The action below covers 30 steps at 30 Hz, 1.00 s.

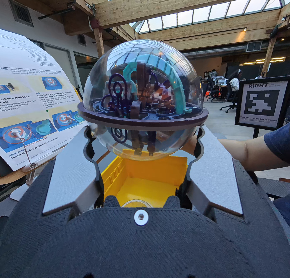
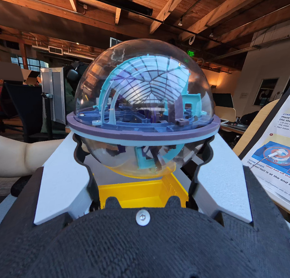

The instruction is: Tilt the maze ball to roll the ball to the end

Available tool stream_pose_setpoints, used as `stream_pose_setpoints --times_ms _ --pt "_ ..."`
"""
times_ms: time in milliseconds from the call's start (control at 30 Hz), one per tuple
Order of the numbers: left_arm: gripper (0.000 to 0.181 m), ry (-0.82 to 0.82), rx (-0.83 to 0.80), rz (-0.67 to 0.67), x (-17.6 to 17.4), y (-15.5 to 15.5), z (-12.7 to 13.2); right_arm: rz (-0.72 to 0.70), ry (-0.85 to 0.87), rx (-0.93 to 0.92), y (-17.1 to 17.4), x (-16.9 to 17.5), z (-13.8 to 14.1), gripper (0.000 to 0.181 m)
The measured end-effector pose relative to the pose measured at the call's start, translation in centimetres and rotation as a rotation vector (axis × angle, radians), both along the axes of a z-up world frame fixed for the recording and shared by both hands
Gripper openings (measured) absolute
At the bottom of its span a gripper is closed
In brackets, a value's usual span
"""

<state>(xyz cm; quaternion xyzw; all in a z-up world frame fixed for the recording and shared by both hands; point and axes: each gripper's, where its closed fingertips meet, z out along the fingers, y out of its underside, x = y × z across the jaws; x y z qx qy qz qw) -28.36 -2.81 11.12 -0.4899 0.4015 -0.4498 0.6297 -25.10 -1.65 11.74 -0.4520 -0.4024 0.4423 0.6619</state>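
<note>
The maze ball (image 1: 142,98) is a clear sphere with a purple rim and blue, teal and purple tracks inside. It is held level in the air above a yellow box. My left gripper (image 1: 143,138) is shut on its lower half, with fingers (image 1: 87,138) just under the rim. My right gripper (image 2: 143,138) grips the maze ball (image 2: 143,98) the same way from the opposite side, with fingers (image 2: 209,140) under the rim. A small steel ball (image 2: 82,114) sits on the blue outer track at the left in the right wrist view.
The open yellow box (image 1: 113,173) lies directly beneath the sphere and also shows in the right wrist view (image 2: 133,190). An instruction sheet on a stand (image 1: 31,106) is beside it. A framed marker sign (image 1: 263,104) stands behind. A person's forearm (image 1: 243,153) reaches in.
</note>
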Motion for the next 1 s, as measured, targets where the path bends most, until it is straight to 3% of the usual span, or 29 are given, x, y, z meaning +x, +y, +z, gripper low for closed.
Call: stream_pose_setpoints --times_ms 167,300,600,1000 --pt "0.117 0.006 0.023 0.029 0.0 0.0 0.5 -0.096 0.057 0.089 0.0 0.8 1.2 0.154" --pt "0.133 0.077 0.074 0.078 1.1 0.2 -0.2 -0.160 0.011 0.170 -0.4 0.2 1.2 0.154" --pt "0.143 0.018 0.076 0.046 1.8 0.0 0.7 -0.114 0.056 0.119 -1.0 0.4 1.8 0.152" --pt "0.147 -0.007 0.087 -0.014 3.0 0.7 1.4 -0.097 -0.032 0.096 -0.3 1.9 1.8 0.147"
